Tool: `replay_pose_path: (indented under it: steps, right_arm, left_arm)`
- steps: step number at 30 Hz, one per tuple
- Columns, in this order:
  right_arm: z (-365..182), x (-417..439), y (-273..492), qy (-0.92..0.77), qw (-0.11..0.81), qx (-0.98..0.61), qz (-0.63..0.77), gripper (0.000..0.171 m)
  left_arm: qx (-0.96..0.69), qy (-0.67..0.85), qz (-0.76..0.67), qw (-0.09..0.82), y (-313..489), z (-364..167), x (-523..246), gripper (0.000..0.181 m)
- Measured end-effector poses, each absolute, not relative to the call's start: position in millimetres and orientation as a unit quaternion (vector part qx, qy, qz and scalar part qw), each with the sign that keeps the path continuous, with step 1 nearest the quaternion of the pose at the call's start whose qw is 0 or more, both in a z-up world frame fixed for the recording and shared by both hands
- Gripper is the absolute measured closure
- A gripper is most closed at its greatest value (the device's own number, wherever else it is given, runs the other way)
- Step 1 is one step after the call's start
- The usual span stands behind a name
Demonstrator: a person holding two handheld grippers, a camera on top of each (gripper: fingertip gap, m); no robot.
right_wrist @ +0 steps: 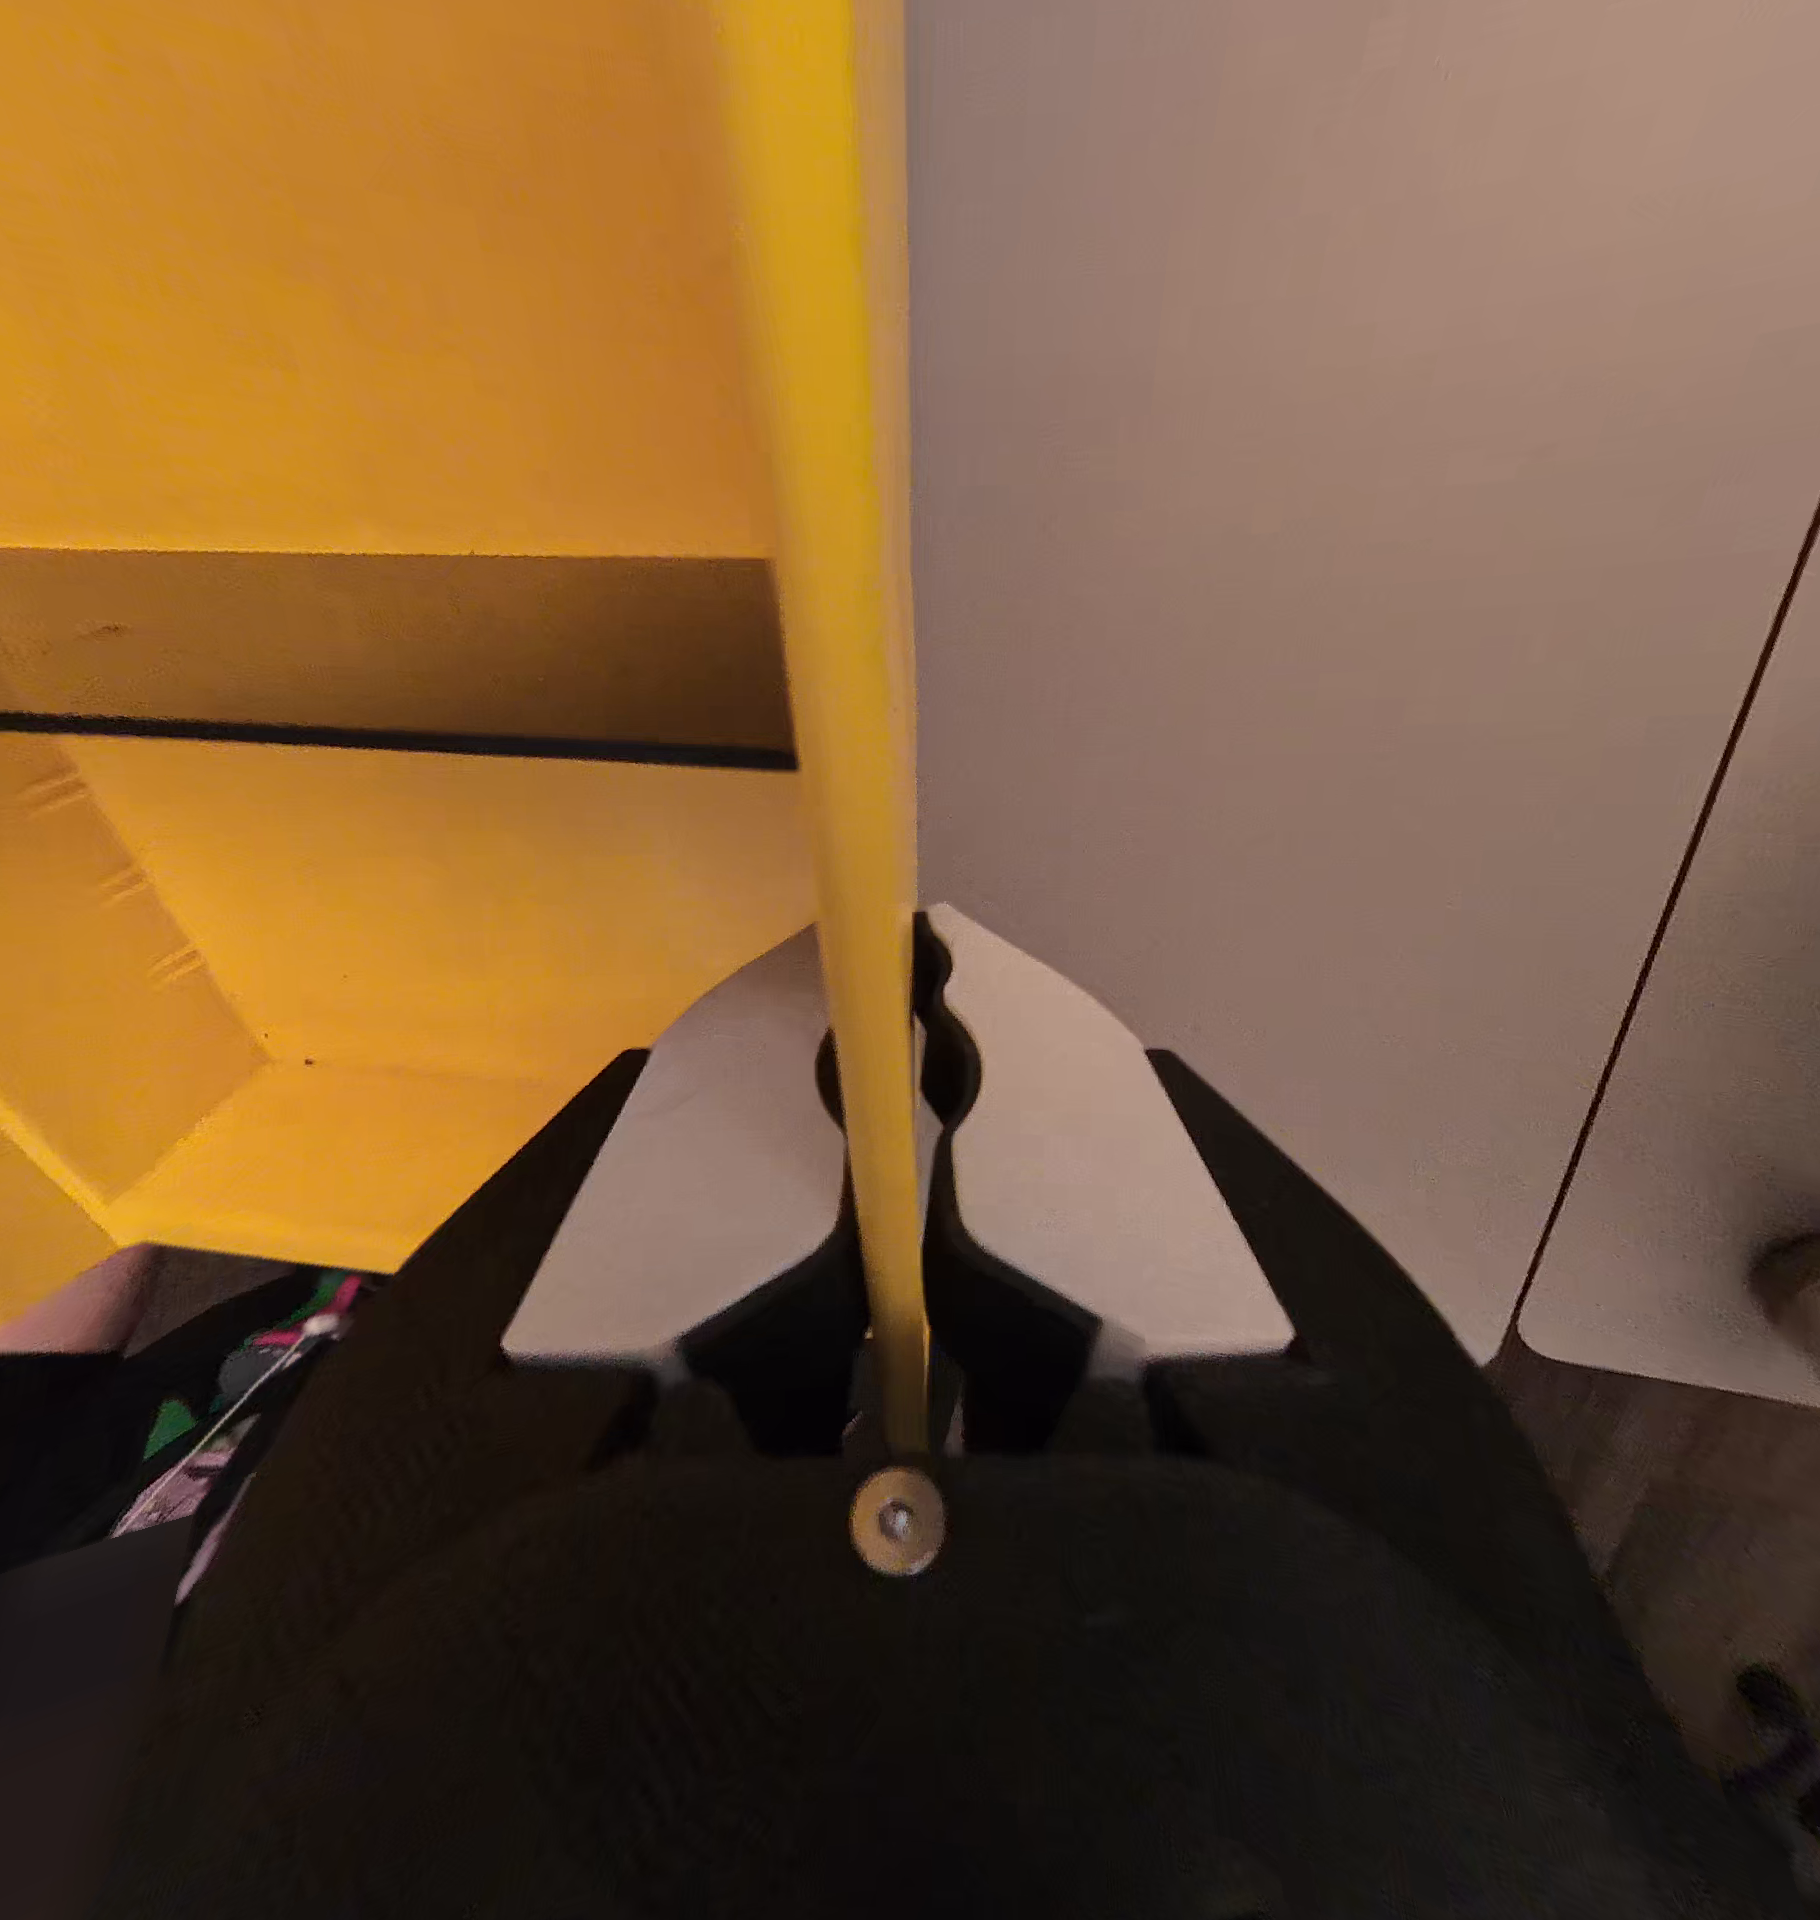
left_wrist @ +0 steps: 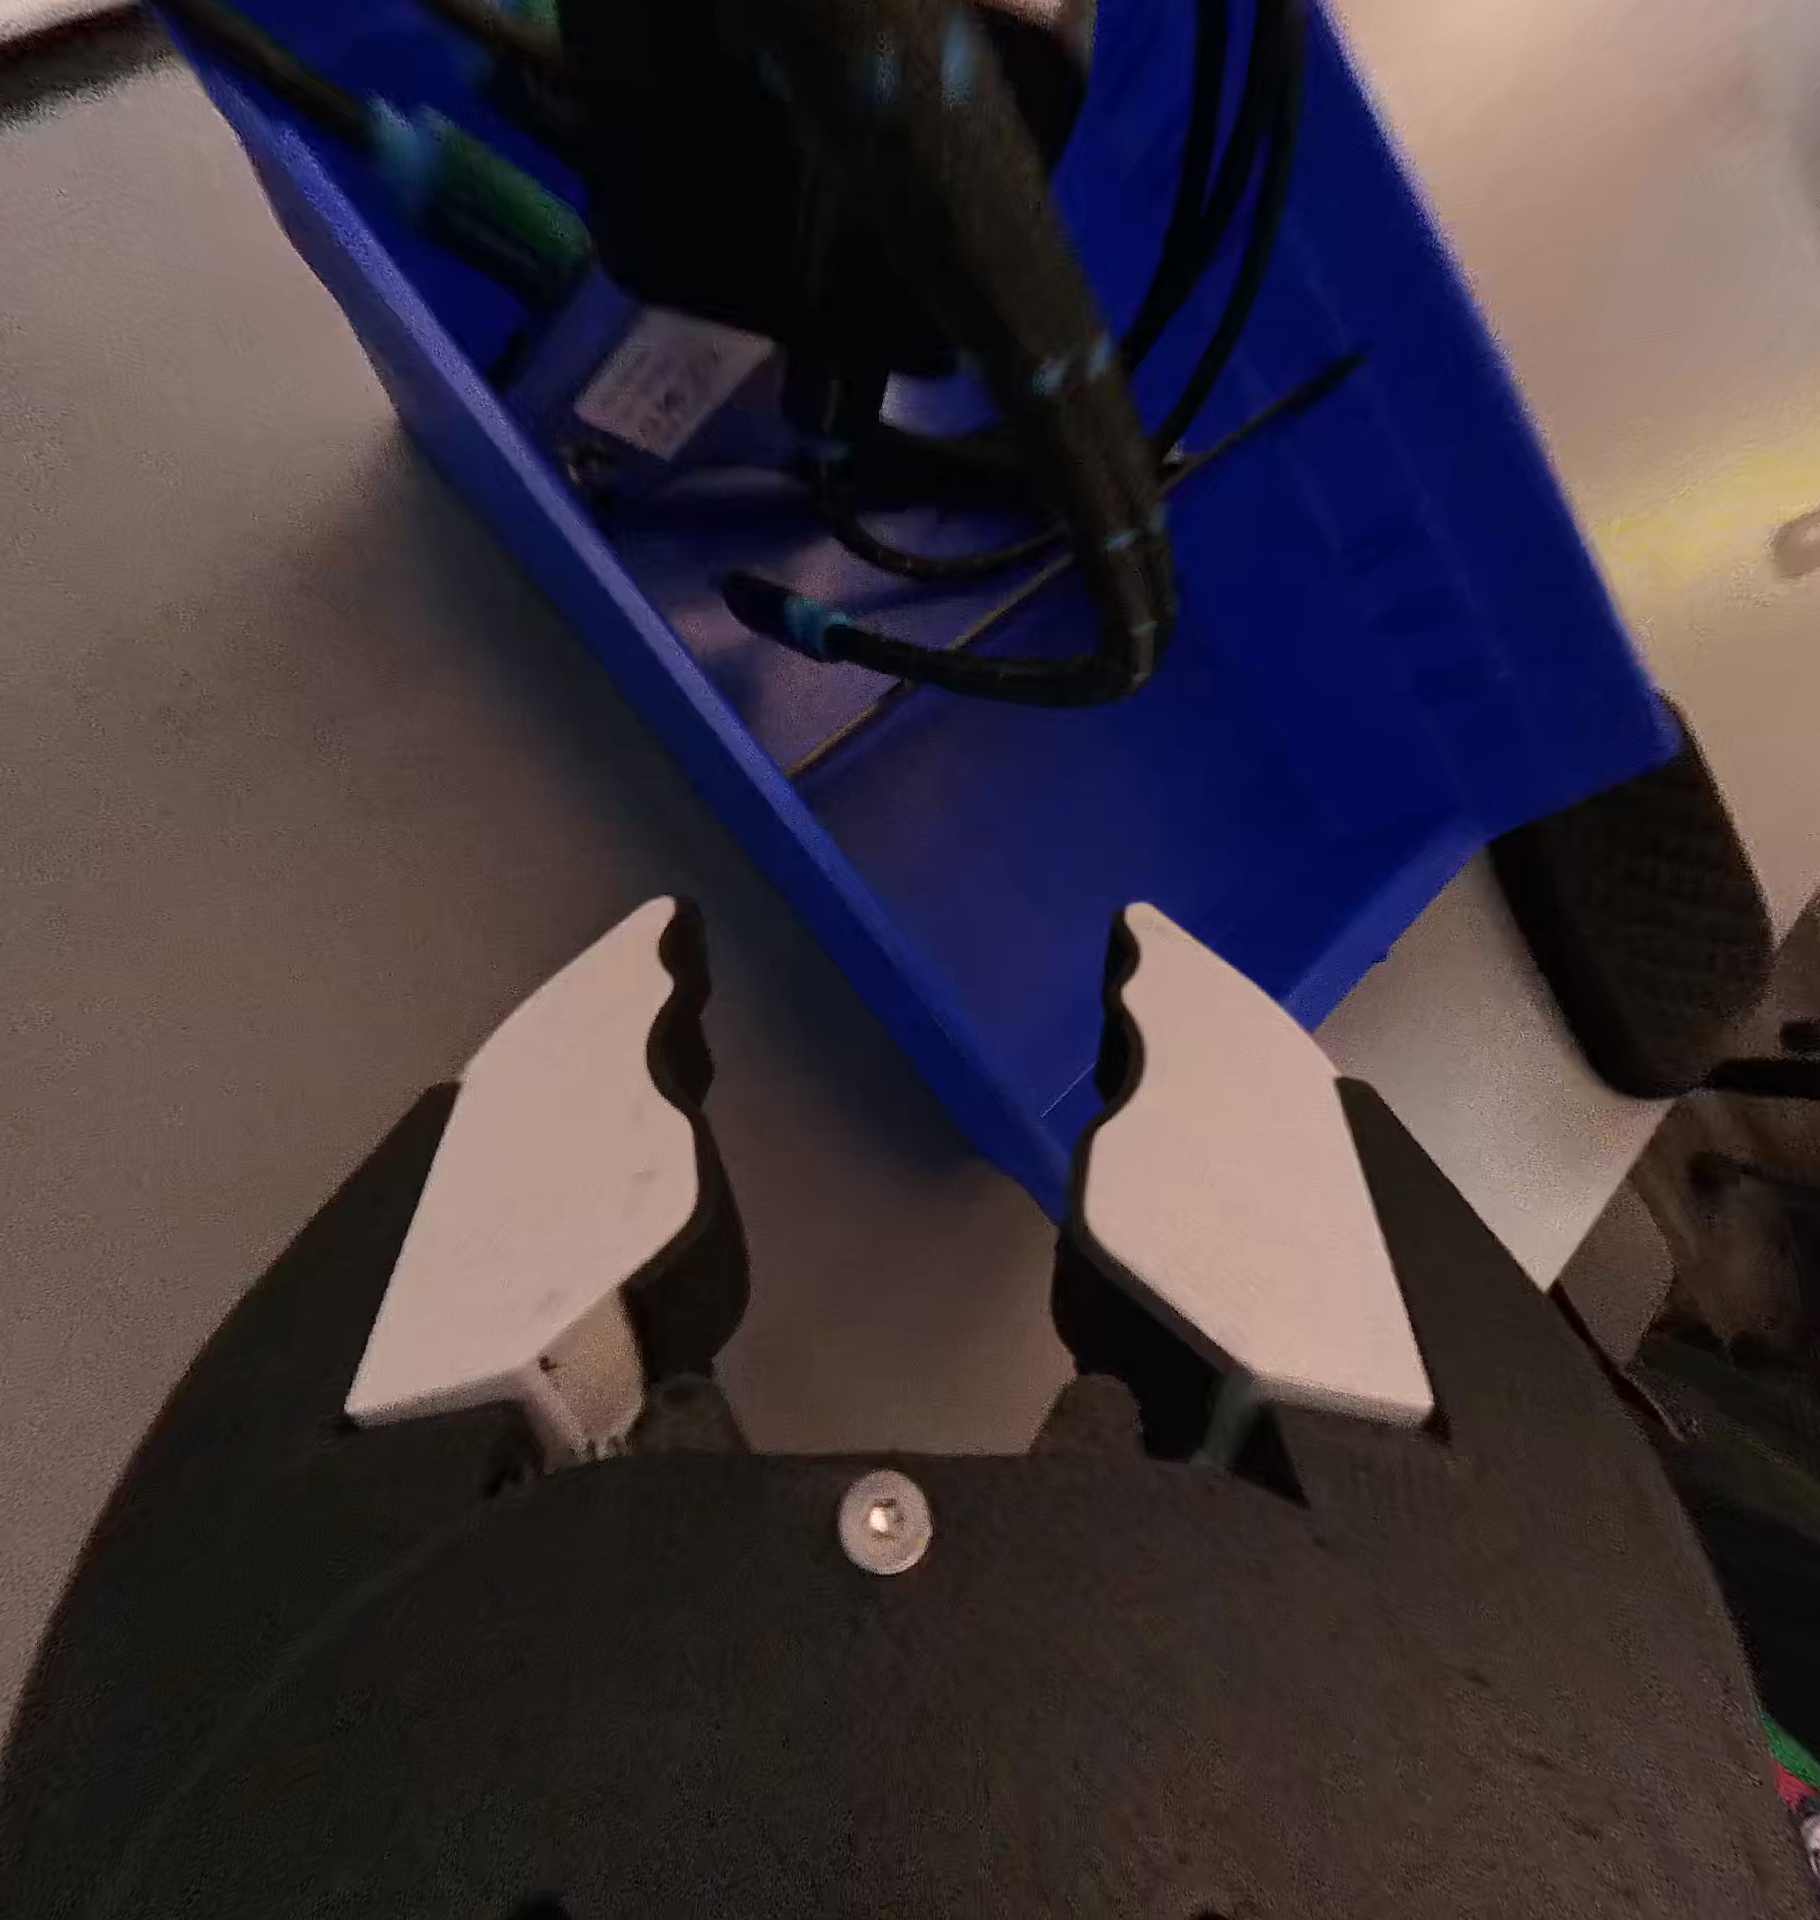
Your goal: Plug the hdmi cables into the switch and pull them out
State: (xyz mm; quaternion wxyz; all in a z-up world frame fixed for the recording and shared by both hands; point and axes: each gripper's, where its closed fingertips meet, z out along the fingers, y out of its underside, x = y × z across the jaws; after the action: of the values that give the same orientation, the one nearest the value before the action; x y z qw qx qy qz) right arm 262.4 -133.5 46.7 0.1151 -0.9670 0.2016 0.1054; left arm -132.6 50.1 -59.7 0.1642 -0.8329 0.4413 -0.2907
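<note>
Black braided HDMI cables point(left_wrist: 999, 665) heaped in blue plastic bin point(left_wrist: 1405, 623); left gripper point(left_wrist: 906, 914) spread wide, empty; right gripper point(right_wrist: 870, 935) clamped onto yellow plastic bin wall point(right_wrist: 854, 623).

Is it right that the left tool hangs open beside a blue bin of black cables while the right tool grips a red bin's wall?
Not quite: the right wrist view shows the right tool gripping a yellow bin, not red.

Right tool point(right_wrist: 875, 966) around yellow bin wall point(right_wrist: 864, 623)
</note>
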Motion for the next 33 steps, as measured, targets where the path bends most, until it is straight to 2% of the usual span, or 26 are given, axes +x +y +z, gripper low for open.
replay_pose_path:
  steps: [2, 3, 5, 6, 8, 10, 11, 13, 16, 19, 22, 29, 33]
  right_arm:
    - [-4.1, 275.9, -151.5, 0.223, 0.082, -0.965, 0.113, 0.165]
    - [-27.7, 280.0, -158.4, 0.229, 0.068, -0.964, 0.119, 0.165]
    - [-70.2, 282.0, -168.3, 0.236, 0.042, -0.961, 0.137, 0.167]
    - [-88.1, 280.7, -171.3, 0.235, 0.030, -0.960, 0.147, 0.168]
    - [-117.5, 278.9, -172.9, 0.247, 0.012, -0.955, 0.162, 0.169]
    - [-138.8, 287.3, -168.8, 0.249, 0.020, -0.959, 0.136, 0.167]
    - [-144.7, 291.0, -165.9, 0.240, 0.028, -0.963, 0.123, 0.168]
    - [-148.6, 293.2, -161.1, 0.224, 0.037, -0.968, 0.106, 0.168]
    - [-148.3, 286.3, -155.7, 0.215, 0.041, -0.971, 0.101, 0.168]
    - [-147.4, 280.9, -155.7, 0.199, 0.031, -0.977, 0.068, 0.167]
    - [-147.5, 273.8, -154.7, 0.182, 0.030, -0.980, 0.075, 0.167]
    - [-146.9, 296.5, -168.7, 0.196, 0.016, -0.977, 0.079, 0.167]
    - [-147.0, 309.8, -183.6, 0.201, 0.013, -0.977, 0.075, 0.168]
  left_arm:
    - [-0.842, 0.450, -0.264, 0.136, 47.3, -79.9, -129.9, 0.118]
    - [-0.847, 0.449, -0.256, 0.124, 46.9, -87.1, -129.5, 0.116]
    - [-0.848, 0.434, -0.289, 0.100, 41.1, -89.2, -122.6, 0.136]
    - [-0.849, 0.428, -0.297, 0.087, 39.3, -90.4, -121.6, 0.136]
    - [-0.853, 0.423, -0.300, 0.067, 39.7, -92.3, -124.3, 0.142]
    - [-0.851, 0.420, -0.309, 0.053, 46.3, -88.2, -134.7, 0.162]
    - [-0.851, 0.421, -0.310, 0.051, 52.8, -87.2, -142.9, 0.164]
    - [-0.864, 0.394, -0.310, 0.052, 68.9, -86.5, -163.9, 0.167]
    - [-0.889, 0.368, -0.249, 0.112, 107.7, -86.2, -209.7, 0.174]
    - [-0.907, 0.326, -0.226, 0.139, 134.8, -85.1, -260.9, 0.171]
    - [-0.919, 0.272, -0.254, 0.133, 141.3, -84.1, -309.2, 0.173]
    - [-0.947, 0.119, -0.215, 0.207, 169.5, -82.6, -418.1, 0.175]
    - [-0.947, 0.095, -0.190, 0.243, 176.6, -82.2, -457.7, 0.176]
